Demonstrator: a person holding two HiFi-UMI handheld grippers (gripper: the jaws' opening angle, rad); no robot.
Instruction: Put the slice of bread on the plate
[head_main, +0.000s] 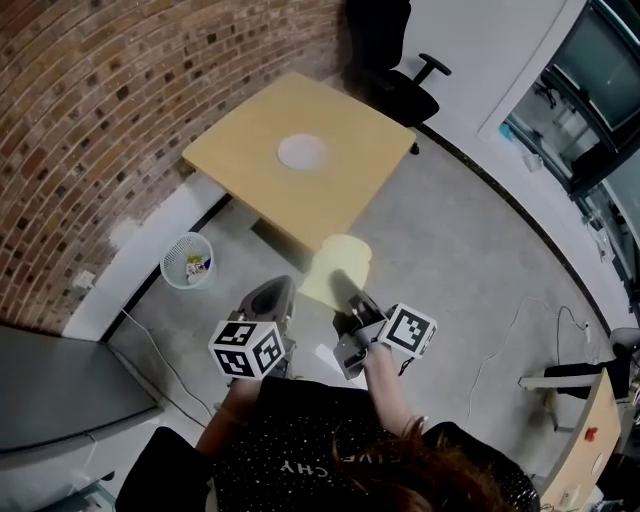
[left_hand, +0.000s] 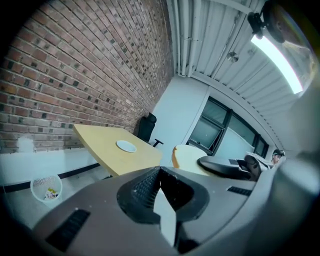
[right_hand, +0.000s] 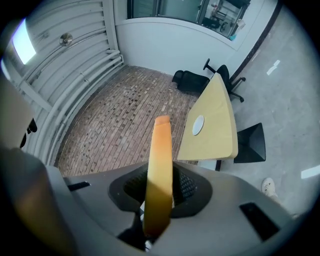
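Right gripper (head_main: 345, 287) grips bread slice (head_main: 320, 272) (edge-on).

red brick wall (head_main: 90, 120), grey floor (head_main: 470, 250), pale wood surface (head_main: 345, 195), black office chair (head_main: 392, 75) beyond it, wire waste basket (head_main: 187, 260) by the wall, dark-framed windows (head_main: 590, 70), strip light (left_hand: 277, 62) overhead

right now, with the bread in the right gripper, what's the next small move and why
Probably carry the right gripper forward toward the table. It is shut on the slice of bread, but the plate sits near the table's middle, well ahead, so releasing now looks too early.
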